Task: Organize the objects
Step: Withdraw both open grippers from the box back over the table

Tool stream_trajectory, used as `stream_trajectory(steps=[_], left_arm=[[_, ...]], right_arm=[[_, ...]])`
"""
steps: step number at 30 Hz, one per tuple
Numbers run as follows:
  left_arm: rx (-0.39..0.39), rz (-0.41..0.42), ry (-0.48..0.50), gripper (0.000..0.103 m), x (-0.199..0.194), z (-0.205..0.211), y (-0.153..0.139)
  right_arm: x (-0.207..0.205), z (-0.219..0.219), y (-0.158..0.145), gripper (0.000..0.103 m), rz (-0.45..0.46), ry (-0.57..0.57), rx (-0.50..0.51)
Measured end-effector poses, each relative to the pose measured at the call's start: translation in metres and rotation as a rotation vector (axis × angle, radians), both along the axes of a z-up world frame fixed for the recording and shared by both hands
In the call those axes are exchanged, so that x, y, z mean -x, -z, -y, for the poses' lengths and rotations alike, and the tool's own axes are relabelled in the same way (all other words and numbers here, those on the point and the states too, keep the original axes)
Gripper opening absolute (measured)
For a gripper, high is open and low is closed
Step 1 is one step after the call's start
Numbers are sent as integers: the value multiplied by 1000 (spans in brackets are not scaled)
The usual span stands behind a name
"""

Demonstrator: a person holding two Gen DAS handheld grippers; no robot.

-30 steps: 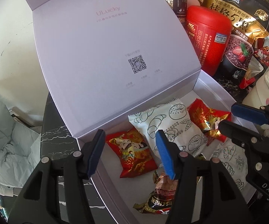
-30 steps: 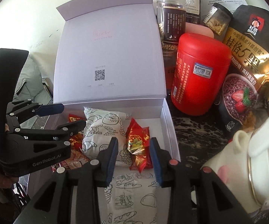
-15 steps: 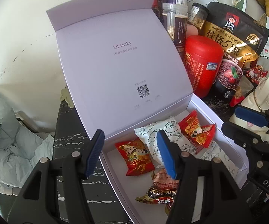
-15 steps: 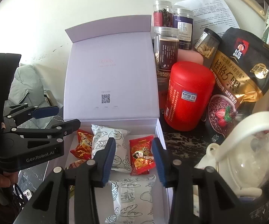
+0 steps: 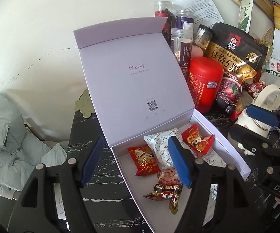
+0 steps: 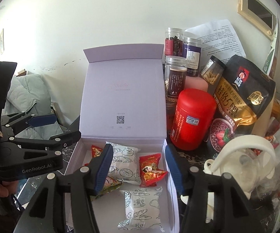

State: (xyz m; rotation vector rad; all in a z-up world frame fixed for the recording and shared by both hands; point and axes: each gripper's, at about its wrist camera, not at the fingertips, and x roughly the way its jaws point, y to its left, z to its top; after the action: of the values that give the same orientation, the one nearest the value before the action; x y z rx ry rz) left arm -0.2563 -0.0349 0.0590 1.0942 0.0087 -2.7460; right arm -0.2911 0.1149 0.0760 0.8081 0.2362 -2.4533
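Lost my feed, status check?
Left gripper and right gripper open, empty, above the box. Snack packets inside, lid up. Nothing blocking.

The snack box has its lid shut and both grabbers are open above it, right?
Not quite: the box's lid stands open, as the right wrist view shows, with snacks showing inside. The left gripper and right gripper are open, as you said.

Matt cardboard box (image 6: 124, 97), glossy foil red snack packet (image 6: 151, 168), smooth plastic red canister (image 6: 193, 118).
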Motion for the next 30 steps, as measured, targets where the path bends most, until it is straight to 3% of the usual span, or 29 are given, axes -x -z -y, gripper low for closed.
stream_trajectory(steps=[5, 11, 30], left_arm=[[-4, -22, -13, 77, -14, 2, -8], [-2, -55, -52, 86, -35, 8, -17], [-55, -28, -74, 86, -116, 6, -13]], right_arm=[[-12, 2, -9, 68, -27, 3, -1], [-32, -1, -14, 71, -41, 28, 10], [-108, -12, -19, 72, -24, 32, 33]])
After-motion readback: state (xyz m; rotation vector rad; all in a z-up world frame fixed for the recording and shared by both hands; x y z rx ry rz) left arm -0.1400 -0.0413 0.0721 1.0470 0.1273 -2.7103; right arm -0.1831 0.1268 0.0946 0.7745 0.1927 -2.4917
